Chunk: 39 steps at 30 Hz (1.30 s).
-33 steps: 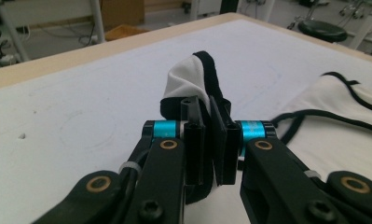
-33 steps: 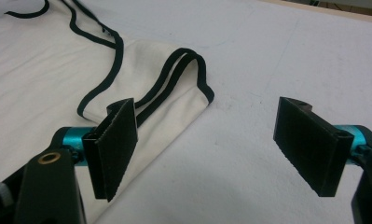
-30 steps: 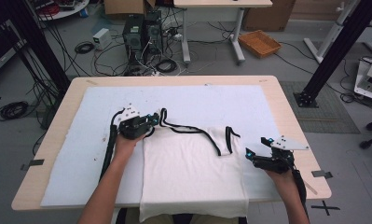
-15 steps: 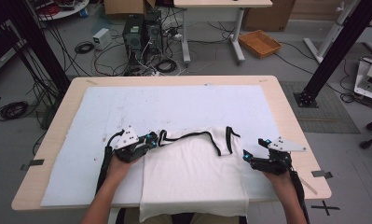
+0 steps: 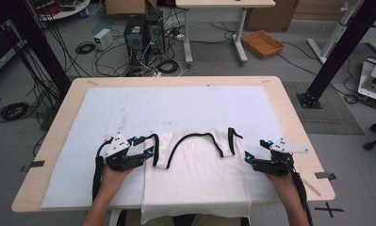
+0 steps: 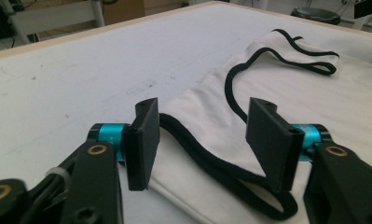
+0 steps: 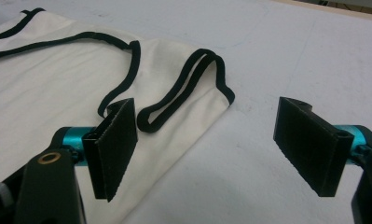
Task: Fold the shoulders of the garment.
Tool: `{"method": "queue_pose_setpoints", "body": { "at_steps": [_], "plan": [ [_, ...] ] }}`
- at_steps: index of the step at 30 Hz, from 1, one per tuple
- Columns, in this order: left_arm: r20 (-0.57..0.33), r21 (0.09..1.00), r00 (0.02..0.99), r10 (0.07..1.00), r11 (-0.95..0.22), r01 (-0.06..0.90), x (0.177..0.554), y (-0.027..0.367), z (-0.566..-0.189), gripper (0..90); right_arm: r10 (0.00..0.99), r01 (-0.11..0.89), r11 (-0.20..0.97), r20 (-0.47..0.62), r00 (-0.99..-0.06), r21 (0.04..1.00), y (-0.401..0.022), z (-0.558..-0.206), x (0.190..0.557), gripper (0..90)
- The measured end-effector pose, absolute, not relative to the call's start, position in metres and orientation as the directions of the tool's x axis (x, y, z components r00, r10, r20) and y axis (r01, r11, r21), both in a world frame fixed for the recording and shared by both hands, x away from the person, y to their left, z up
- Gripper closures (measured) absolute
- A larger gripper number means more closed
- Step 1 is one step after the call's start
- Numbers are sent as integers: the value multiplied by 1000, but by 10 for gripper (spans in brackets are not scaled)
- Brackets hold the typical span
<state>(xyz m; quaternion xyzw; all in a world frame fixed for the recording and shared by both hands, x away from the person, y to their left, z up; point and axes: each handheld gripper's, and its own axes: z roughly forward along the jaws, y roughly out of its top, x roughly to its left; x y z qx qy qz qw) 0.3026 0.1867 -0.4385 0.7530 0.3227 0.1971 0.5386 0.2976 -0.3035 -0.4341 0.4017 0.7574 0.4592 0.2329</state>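
Left gripper (image 5: 149,154): black body, topped by a pale grey three-cornered plate; a black cable is seen trailing from it along the forearm. Right gripper (image 5: 248,157): same black build, grey plate on top, black cable running back beside the arm. Blue-lit spots are noted near the front of both. Fingers (image 6: 141,137) are flat black rectangular pads, each mounted on a cyan metal collar; the pads (image 7: 113,148) show a rough, fine-grained face. Black link arms carry brass-coloured rivets and a dark hex-socket screw. Forearms are bare; no sleeves are seen.
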Motion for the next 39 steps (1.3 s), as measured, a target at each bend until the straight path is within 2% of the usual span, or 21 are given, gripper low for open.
{"method": "queue_pose_setpoints", "body": {
  "at_steps": [2, 6, 9, 10, 11, 12, 15, 16, 18, 19, 24, 25, 37, 39],
  "plan": [
    [-21, 928, 755, 656, -268, 259, 296, 174, -436, 402, 791, 376, 303, -10, -612, 876, -289, -434, 299, 254],
    [-6, 897, 791, 611, -346, 275, 294, 163, -437, 404, 734, 344, 370, -44, -678, 863, -275, -435, 301, 398],
    [2, 879, 794, 608, -379, 289, 293, 159, -439, 402, 681, 319, 440, -81, -728, 839, -259, -438, 304, 497],
    [2, 865, 788, 616, -396, 308, 294, 156, -440, 402, 681, 319, 440, -81, -728, 839, -259, -438, 304, 497],
    [5, 848, 788, 615, -420, 322, 295, 153, -442, 417, 641, 295, 509, -128, -756, 808, -244, -442, 307, 547],
    [18, 830, 787, 617, -448, 333, 297, 150, -443, 451, 633, 291, 534, -147, -760, 794, -239, -444, 309, 562],
    [23, 783, 776, 631, -494, 378, 299, 144, -448, 665, 633, 304, 578, -181, -753, 757, -233, -448, 315, 614],
    [26, 780, 773, 634, -496, 381, 300, 142, -449, 665, 628, 308, 605, -203, -751, 735, -231, -451, 317, 651],
    [38, 779, 760, 649, -496, 385, 301, 143, -448, 796, 622, 307, 609, -201, -757, 731, -231, -450, 319, 789],
    [6, 788, 761, 649, -472, 396, 302, 146, -448, 836, 618, 304, 618, -209, -758, 725, -232, -450, 319, 857],
    [-33, 819, 761, 648, -419, 392, 300, 152, -444, 842, 632, 281, 588, -214, -745, 759, -236, -443, 312, 877],
    [-66, 850, 769, 636, -368, 377, 295, 161, -438, 842, 641, 272, 563, -204, -740, 781, -241, -438, 305, 877],
    [-180, 881, 799, 574, -266, 390, 281, 185, -434, 840, 634, 227, 543, -217, -742, 808, -257, -425, 265, 875],
    [-188, 881, 798, 572, -261, 394, 281, 186, -434, 801, 635, 233, 544, -214, -742, 806, -259, -425, 262, 861]
  ]
}}
